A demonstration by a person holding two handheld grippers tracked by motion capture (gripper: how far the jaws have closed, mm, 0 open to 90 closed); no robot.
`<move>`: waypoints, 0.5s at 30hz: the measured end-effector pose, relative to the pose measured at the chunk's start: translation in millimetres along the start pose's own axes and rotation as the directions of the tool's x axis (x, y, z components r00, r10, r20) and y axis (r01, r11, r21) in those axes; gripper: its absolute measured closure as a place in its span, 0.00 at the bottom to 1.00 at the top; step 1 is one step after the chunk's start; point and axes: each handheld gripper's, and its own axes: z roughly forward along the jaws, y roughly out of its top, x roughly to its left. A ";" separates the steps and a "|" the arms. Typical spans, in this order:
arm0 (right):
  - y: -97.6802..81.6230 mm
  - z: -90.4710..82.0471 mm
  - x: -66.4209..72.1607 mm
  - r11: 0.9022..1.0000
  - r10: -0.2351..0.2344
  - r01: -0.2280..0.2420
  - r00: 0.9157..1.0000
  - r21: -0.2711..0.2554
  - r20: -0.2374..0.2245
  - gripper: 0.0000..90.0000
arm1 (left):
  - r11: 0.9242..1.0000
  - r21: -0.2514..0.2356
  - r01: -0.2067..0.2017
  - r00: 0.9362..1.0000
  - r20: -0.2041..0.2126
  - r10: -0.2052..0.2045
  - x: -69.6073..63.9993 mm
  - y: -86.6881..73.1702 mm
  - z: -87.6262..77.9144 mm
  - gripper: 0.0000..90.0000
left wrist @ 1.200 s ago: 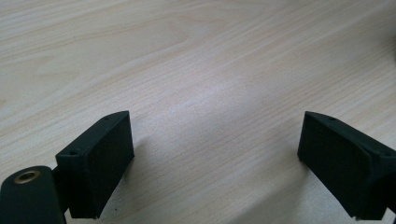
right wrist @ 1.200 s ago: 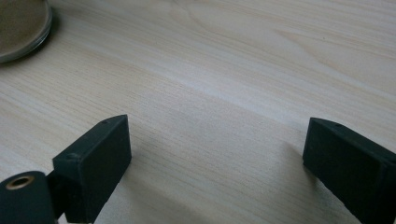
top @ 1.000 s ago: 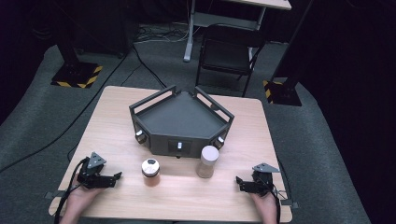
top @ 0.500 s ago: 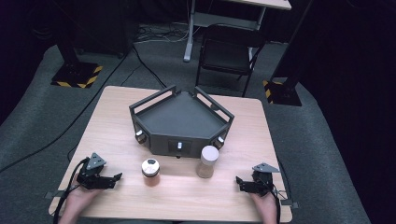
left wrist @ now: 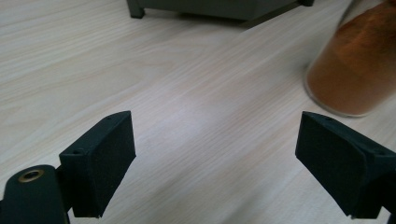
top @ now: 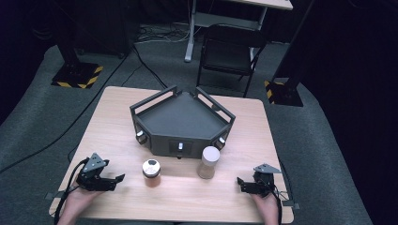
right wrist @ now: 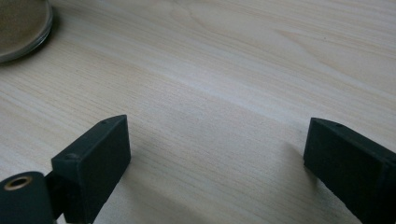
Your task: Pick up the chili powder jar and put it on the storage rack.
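Note:
Two jars stand on the wooden table (top: 112,117) in front of a dark grey angular tray (top: 180,119). The short jar (top: 151,170) holds orange-brown powder; in the left gripper view this short jar (left wrist: 359,65) sits up and to the right of the jaws. The taller jar (top: 209,161) has a white lid, and its base (right wrist: 21,25) is at the upper left in the right gripper view. My left gripper (top: 116,182) (left wrist: 215,158) rests near the front left corner, open, nothing between its jaws. My right gripper (top: 240,184) (right wrist: 217,158) rests open at the front right.
The tray has raised handles and knobs on its front faces. A black chair (top: 230,51) stands behind the table. Two stand bases with yellow-black stripes (top: 77,75) (top: 281,91) sit on the grey floor. Bare wood lies between the jars and the front edge.

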 end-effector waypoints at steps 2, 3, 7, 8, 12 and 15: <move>0.0 0.0 0.0 1.000 0.000 0.000 1.000 0.000 0.000 0.07 | 1.000 -0.005 -0.011 1.000 0.017 0.011 -0.6 1.7 -0.2 0.13; 0.0 0.0 0.0 1.000 0.000 0.000 1.000 0.000 0.000 0.07 | 1.000 -0.006 -0.017 1.000 0.024 0.017 -1.1 2.5 -0.2 0.13; 0.0 0.0 0.0 1.000 0.000 0.000 1.000 0.000 0.000 0.07 | 0.999 -0.011 -0.040 0.998 0.052 0.040 -3.1 5.9 -0.5 0.13; 0.0 0.0 0.0 1.000 0.000 0.000 1.000 0.000 0.000 0.07 | 0.999 -0.011 -0.047 0.997 0.056 0.047 -3.5 6.7 -0.6 0.13; 0.0 0.0 0.0 1.000 0.000 0.000 1.000 0.000 0.000 0.07 | 0.998 -0.022 -0.060 0.995 0.075 0.061 -6.2 9.2 -1.2 0.12; 0.0 0.0 0.0 1.000 0.000 0.000 1.000 0.000 0.000 0.07 | 0.998 -0.025 -0.061 0.994 0.087 0.063 -7.5 10.8 -0.7 0.12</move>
